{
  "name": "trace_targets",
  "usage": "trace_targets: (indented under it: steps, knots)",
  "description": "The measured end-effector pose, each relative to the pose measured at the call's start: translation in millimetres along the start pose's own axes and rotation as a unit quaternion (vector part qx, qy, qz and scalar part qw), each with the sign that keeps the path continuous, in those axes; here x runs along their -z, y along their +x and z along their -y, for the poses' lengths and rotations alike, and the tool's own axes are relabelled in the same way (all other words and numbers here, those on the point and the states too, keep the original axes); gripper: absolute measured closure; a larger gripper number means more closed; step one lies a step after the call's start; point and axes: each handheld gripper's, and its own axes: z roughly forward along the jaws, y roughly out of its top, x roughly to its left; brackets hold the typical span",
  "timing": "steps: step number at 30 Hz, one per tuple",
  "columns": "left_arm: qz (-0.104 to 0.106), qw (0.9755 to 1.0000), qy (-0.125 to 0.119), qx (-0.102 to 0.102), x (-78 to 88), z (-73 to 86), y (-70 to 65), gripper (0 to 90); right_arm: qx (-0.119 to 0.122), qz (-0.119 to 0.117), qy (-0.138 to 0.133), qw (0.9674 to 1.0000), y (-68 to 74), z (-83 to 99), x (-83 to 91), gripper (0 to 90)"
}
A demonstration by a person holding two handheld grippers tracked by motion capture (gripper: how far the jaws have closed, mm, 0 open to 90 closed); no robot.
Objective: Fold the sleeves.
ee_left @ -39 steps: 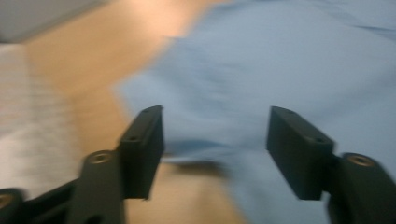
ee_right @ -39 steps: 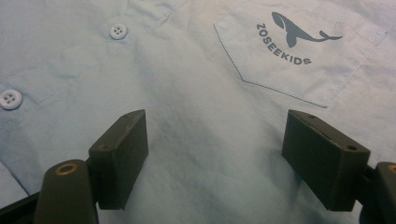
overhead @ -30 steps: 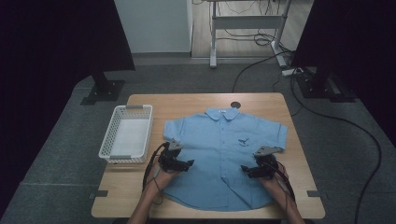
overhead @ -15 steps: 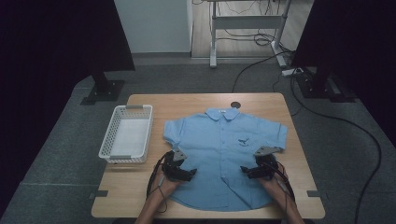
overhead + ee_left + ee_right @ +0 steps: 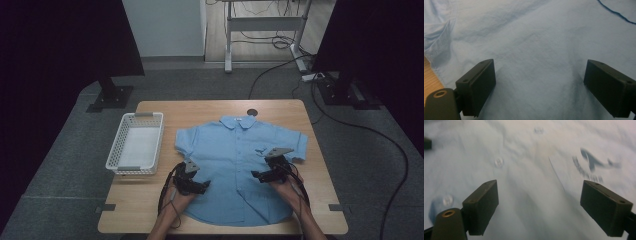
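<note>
A light blue short-sleeved shirt (image 5: 240, 165) lies spread flat, front up and collar away from the person, on a wooden table (image 5: 200, 112), under and between both grippers. The left gripper (image 5: 202, 186) sits over the shirt's lower left part, close to its side edge; its jaws have just been opening and stand wide apart, released, with bare cloth (image 5: 536, 50) between them and nothing pinched. In the left gripper view, the shirt's hem and a sliver of table show just beyond its left jaw. The right gripper (image 5: 257, 175) hovers over the shirt's right half, jaws likewise wide and released, holding nothing. In the right gripper view, the button placket (image 5: 498, 162) runs ahead of its left jaw and a chest pocket with a dark whale print (image 5: 594, 162) lies ahead of its right jaw; that picture is blurred. A white plastic basket (image 5: 120, 145) stands on the table well off to the left gripper's outer side, apart from the shirt.
</note>
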Motion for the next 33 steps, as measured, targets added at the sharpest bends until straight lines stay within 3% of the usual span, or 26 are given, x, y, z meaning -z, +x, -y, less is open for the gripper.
trace_targets:
  steps: [8, 13, 16, 22, 25, 33]
  knots:
    - [-0.001, 1.0, 0.001, 0.0, 0.5, 0.4, -0.5, 11.5, 0.018, 0.014, -0.011, 0.9997, 4.3, -36.1, -31.6, 14.2]
    - [-0.001, 1.0, 0.001, 0.0, 0.6, 0.5, -0.6, 11.5, 0.009, 0.032, -0.01, 0.9994, 1.6, -40.1, -55.9, 14.2]
    - [-0.001, 1.0, 0.001, 0.0, 0.9, 0.7, -0.7, 11.5, 0.011, 0.036, 0.008, 0.9993, 1.9, -34.9, -67.2, 12.0]
    - [0.001, 1.0, 0.002, -0.002, 1.4, 0.7, -2.6, 11.3, 0.005, 0.038, -0.002, 0.9993, 3.2, -27.7, -63.7, 11.9]
    - [-0.008, 0.9999, 0.002, -0.005, 4.1, -1.8, -1.9, 11.4, 0.005, 0.038, -0.002, 0.9993, 4.6, -23.9, -59.9, 12.0]
    - [-0.031, 0.9992, -0.022, 0.015, 22.2, -7.3, 15.3, 12.4, 0.004, 0.039, -0.003, 0.9992, 10.1, -10.9, -46.4, 12.9]
